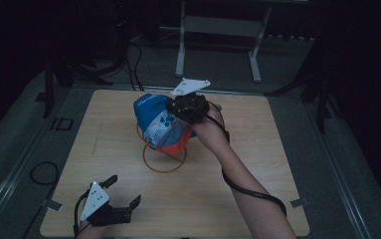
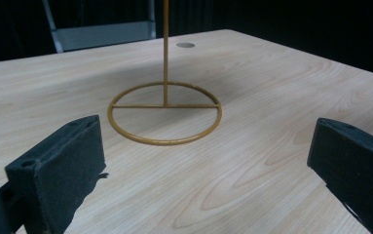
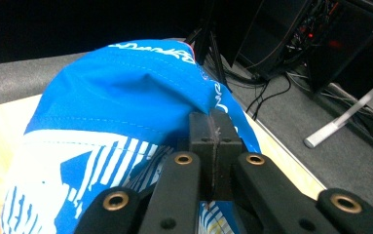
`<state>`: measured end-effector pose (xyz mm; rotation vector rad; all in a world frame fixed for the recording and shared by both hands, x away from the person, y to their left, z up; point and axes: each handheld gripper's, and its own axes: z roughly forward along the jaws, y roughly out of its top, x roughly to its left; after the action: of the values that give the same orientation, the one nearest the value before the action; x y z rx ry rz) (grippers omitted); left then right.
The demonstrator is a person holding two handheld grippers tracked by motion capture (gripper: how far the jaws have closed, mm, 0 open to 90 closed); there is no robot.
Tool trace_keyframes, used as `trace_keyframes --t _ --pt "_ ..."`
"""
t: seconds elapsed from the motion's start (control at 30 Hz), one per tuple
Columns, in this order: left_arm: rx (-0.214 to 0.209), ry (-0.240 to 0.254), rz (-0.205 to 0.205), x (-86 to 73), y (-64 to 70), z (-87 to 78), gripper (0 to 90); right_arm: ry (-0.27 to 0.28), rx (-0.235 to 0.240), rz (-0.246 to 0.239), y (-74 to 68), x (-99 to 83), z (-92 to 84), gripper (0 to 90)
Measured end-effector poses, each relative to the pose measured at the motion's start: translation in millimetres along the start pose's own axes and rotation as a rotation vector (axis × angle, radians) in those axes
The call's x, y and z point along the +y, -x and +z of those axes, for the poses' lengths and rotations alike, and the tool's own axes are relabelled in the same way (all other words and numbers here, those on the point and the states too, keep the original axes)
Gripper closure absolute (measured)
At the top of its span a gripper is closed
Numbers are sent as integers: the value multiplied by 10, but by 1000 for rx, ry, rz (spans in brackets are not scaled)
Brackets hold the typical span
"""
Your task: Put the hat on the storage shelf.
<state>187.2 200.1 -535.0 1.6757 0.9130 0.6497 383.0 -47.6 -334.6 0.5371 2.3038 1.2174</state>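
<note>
The left gripper (image 1: pixel 121 191) rests low on the table (image 1: pixel 257 149), jaws wide apart with nothing between them. Past it stands the gold wire stand (image 2: pixel 165 105). The right gripper (image 1: pixel 178 107) pinches the blue cap (image 1: pixel 160 122), held above the stand's ring.

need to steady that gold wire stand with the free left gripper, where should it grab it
Probably the upright rod low down, just above the base ring: it is thin and vertical, so the open left gripper can come in level from the near side, under the cap.
</note>
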Motion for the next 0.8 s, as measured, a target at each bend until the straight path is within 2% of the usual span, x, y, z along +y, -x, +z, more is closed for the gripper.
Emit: trace_keyframes --t 0.13,0.27,0.6,0.8 --pt "-5 -6 1 -7 1 9 5 -13 -1 15 17 -66 22 899" --pt "-7 -7 -5 -15 -4 14 6 -18 34 37 52 -120 55 845" --pt "-13 -17 -1 -28 4 36 6 -8 14 52 100 -143 24 690" --pt "-14 -16 -3 -28 1 37 6 6 22 59 120 -167 -47 659"
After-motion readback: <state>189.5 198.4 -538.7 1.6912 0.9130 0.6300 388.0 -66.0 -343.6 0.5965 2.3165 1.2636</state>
